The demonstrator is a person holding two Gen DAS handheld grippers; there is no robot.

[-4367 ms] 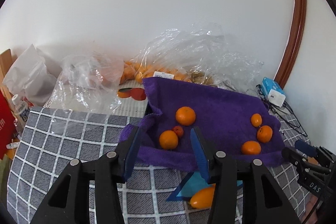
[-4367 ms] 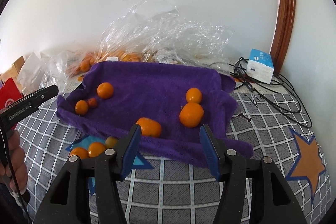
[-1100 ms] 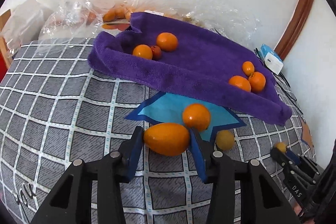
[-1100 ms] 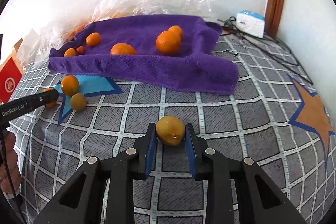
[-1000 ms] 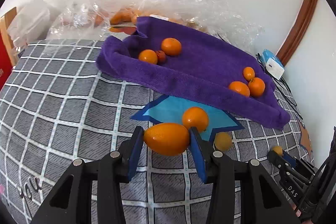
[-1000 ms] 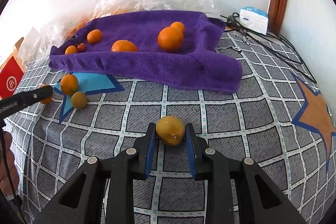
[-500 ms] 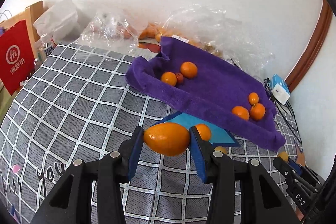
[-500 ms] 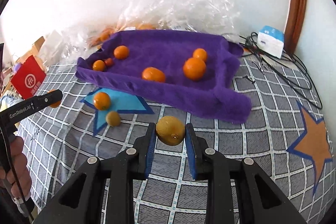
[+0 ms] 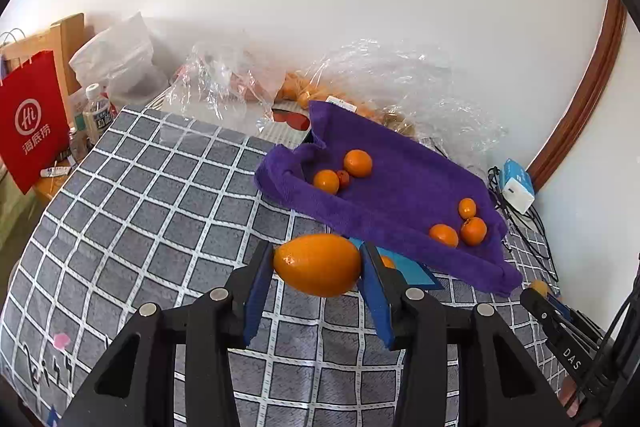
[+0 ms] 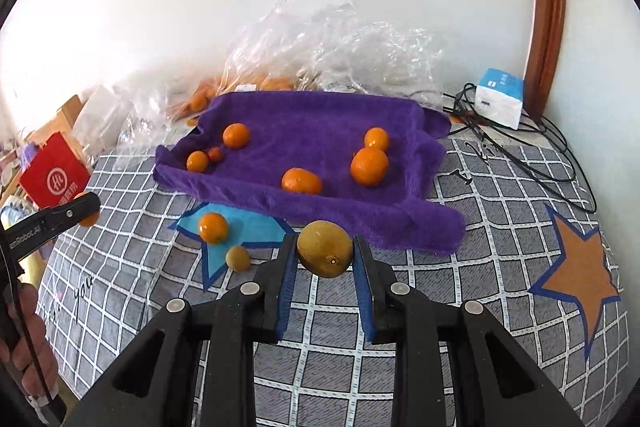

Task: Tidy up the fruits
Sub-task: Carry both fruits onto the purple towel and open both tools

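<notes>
Left tongs [image 9: 318, 269]: clamped on a large oval orange fruit [image 9: 318, 264], held crosswise between the blue pads [image 9: 256, 289] and lifted clear of the checked cloth [image 9: 160, 227] that covers the counter.

Right tongs [image 10: 325, 257]: clamped on a small yellow-brown fruit [image 10: 325, 254], likewise held above the checked cloth, in front of the near edge of the purple towel [image 10: 312, 143].

Purple towel: spread at the far side of the counter with its edges turned up. Contents, as seen from the right wrist view:
- Left group: two small oranges [image 10: 236, 135] with a small red fruit [image 10: 215, 154] between them.
- Right group: three oranges [image 10: 369, 165], the two at the right touching, the third just beside them toward the near edge.

Blue star patch [image 10: 240, 227]: printed on the checked cloth, partly under the near edge of the towel. One orange [image 10: 213, 227] rests on it; a small yellow-brown fruit [image 10: 238, 258] lies just beside that orange, at the patch border.

Surroundings:
- Clear plastic bags [image 10: 340, 51] holding more oranges lie behind the towel against the wall.
- A white-and-blue box [image 10: 500, 97] and black cables [image 10: 532, 147] lie at the far right.
- A red paper bag [image 9: 34, 125] stands off the counter's left end.
- An orange star [image 10: 576, 273] is printed on the cloth at the right.
- A person's hand [image 10: 28, 343] grips the left tool's handle at the left edge of the right wrist view.
</notes>
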